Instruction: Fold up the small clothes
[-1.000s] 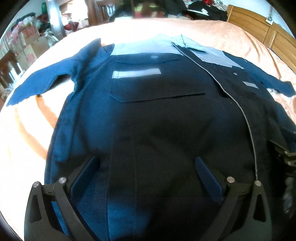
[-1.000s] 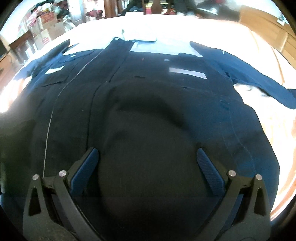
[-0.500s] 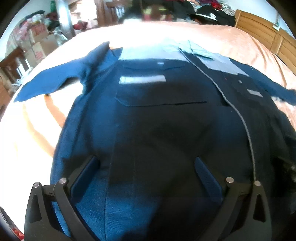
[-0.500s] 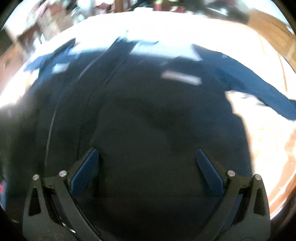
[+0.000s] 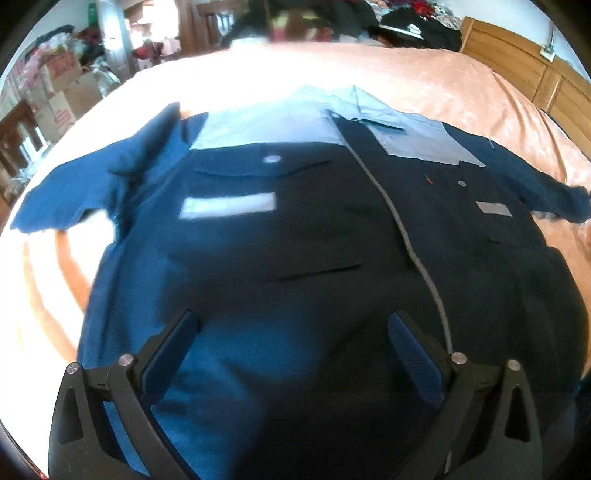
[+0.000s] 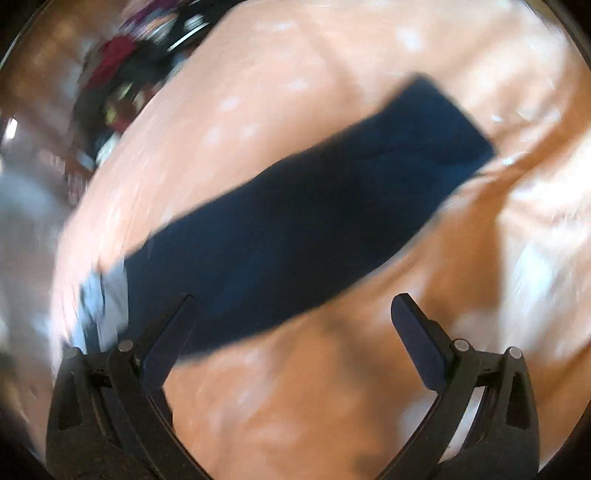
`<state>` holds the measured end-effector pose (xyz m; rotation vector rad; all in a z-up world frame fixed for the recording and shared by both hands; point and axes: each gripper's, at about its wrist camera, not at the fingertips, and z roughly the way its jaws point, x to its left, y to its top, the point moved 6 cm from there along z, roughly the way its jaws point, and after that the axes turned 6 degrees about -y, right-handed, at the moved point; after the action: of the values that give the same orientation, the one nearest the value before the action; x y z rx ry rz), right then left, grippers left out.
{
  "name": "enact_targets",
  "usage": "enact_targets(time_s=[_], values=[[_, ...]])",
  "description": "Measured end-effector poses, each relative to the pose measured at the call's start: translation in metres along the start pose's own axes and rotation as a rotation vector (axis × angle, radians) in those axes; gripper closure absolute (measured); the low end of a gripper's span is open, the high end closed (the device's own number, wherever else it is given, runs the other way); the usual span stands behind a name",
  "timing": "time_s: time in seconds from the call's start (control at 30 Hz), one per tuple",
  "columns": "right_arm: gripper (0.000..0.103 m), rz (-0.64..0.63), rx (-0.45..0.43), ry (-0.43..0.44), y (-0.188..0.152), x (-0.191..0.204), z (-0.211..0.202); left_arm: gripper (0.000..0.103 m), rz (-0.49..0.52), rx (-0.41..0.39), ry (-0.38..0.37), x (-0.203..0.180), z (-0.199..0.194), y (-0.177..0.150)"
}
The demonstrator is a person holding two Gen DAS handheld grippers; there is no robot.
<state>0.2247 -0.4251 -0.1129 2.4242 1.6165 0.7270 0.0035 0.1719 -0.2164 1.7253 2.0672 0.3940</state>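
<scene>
A dark blue work jacket (image 5: 295,236) with pale grey shoulder panels lies flat and face up on the bed, sleeves spread to both sides. My left gripper (image 5: 291,336) hovers open over its lower front, with nothing between the fingers. In the blurred right wrist view, the jacket's right sleeve (image 6: 314,206) stretches diagonally across the cover, cuff at the upper right. My right gripper (image 6: 291,321) is open above that sleeve near the shoulder end, holding nothing.
The jacket rests on a peach bed cover (image 5: 443,85). A wooden headboard (image 5: 524,70) runs along the right. Piled clothes (image 5: 369,18) lie at the far edge, and boxes (image 5: 55,92) stand at the left.
My right gripper has swung fast to the right, from over the jacket's body to over its right sleeve. The left gripper has drawn back slightly, showing more of the jacket.
</scene>
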Motion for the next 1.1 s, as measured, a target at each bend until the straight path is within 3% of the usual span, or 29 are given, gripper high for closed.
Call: enact_targets(time_s=[0.17,0.37,0.47,0.5,0.63,0.77,0.97,1.0,1.03,1.07,1.1], values=[[0.004,0.125,-0.013,-0.022,0.035,-0.052,0.016,0.0,0.0,0.034,-0.04,-0.018,0.015,0.012],[0.007,0.085,-0.041,-0.048,0.041,-0.046,0.028,0.0,-0.003,0.037,-0.014,-0.022,0.026,0.02],[0.024,0.088,-0.083,-0.013,0.047,-0.048,0.027,0.001,-0.005,0.031,-0.013,-0.023,0.027,0.021],[0.036,0.099,-0.094,0.012,0.049,-0.058,0.024,0.003,-0.003,0.028,-0.015,-0.023,0.026,0.022],[0.059,0.169,-0.128,0.145,0.053,-0.073,0.016,0.01,0.013,0.016,-0.035,-0.026,0.023,0.023],[0.064,0.179,-0.141,0.176,0.056,-0.08,0.013,0.011,0.012,0.016,-0.031,-0.027,0.027,0.023],[0.057,0.104,-0.177,0.068,0.06,-0.07,0.017,0.011,0.004,0.012,-0.024,-0.027,0.03,0.026],[0.064,0.083,-0.164,0.012,0.059,-0.069,0.022,0.011,0.004,0.012,-0.023,-0.027,0.03,0.026],[0.087,0.066,-0.164,-0.016,0.058,-0.064,0.022,0.011,0.002,0.011,-0.024,-0.027,0.03,0.027],[0.091,0.051,-0.175,0.014,0.058,-0.052,0.015,0.012,0.0,0.01,-0.026,-0.027,0.028,0.028],[0.091,0.019,-0.211,0.104,0.056,-0.026,-0.002,0.012,-0.002,0.007,-0.03,-0.027,0.026,0.03]])
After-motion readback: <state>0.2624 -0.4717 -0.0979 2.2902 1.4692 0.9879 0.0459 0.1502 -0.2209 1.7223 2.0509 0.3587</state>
